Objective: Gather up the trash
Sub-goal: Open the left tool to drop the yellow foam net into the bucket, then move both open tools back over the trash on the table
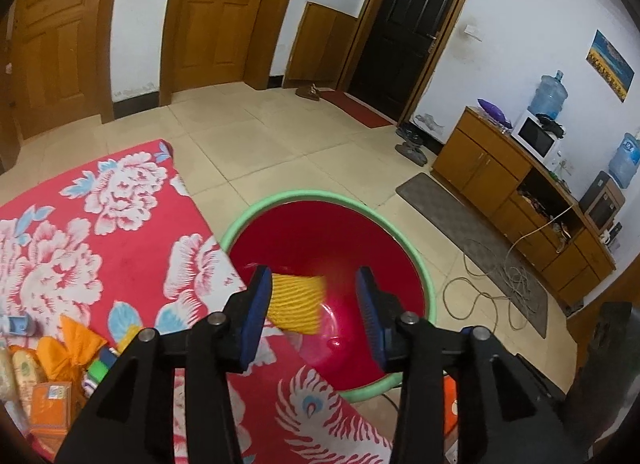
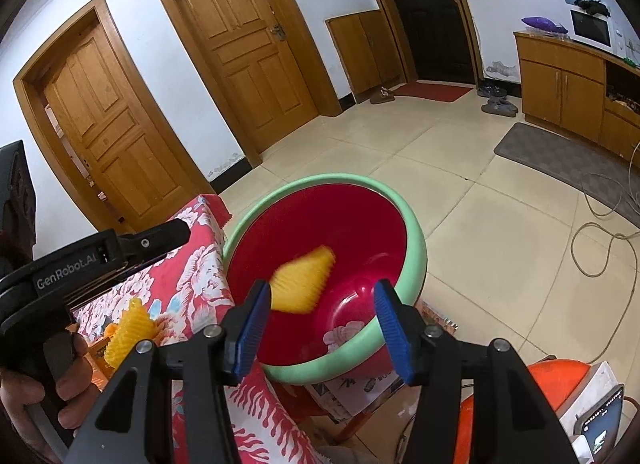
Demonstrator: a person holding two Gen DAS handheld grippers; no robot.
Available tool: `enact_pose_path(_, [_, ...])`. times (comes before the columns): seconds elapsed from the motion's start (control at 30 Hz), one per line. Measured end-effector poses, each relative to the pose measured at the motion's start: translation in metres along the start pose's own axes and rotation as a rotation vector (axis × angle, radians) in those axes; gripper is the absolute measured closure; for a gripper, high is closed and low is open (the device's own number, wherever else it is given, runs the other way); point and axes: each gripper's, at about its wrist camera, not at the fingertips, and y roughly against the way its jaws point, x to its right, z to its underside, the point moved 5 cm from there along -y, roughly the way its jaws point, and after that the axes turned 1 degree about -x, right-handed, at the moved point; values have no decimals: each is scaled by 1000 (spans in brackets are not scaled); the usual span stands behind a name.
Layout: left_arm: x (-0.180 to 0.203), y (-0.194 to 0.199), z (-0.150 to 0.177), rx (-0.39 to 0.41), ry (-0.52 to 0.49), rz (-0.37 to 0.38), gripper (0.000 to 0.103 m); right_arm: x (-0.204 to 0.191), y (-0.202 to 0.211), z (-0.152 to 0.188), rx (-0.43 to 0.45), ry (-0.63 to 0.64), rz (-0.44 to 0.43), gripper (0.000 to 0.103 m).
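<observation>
A red basin with a green rim (image 1: 280, 206) (image 2: 416, 248) stands beside the table, at its right edge. A yellow foam net sleeve (image 1: 296, 302) (image 2: 302, 284), blurred by motion, is inside the basin space, free of both grippers. My left gripper (image 1: 314, 316) is open above the basin's near side, the sleeve close to its left pad. My right gripper (image 2: 320, 328) is open above the basin too. The left gripper's body shows at the left in the right wrist view (image 2: 100, 260). A second yellow foam sleeve (image 2: 130, 330) lies on the table.
The table has a red floral cloth (image 1: 100, 232) (image 2: 188, 264). Orange wrapper (image 1: 68, 348), boxes and packets (image 1: 48, 404) lie at its left. An orange stool (image 2: 540, 384) and a phone (image 2: 600, 420) are at lower right. Cables (image 1: 480, 292) lie on the tiled floor.
</observation>
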Motion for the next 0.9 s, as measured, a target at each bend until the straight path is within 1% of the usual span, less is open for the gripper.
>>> enact_pose_path(0.13, [-7, 15, 3, 15, 16, -27, 49, -2, 8, 0, 11, 9, -6, 43])
enact_pose_path(0.43, [-33, 61, 20, 52, 73, -100, 41, -26, 32, 6, 35, 45, -48, 34])
enact_pose_path(0.53, [-46, 77, 28, 57, 101, -131, 40, -36, 38, 9, 34, 57, -62, 31])
enact_pose_path(0.9, [-108, 130, 56, 80, 175, -255, 39, -79, 48, 29, 1, 124, -118, 27])
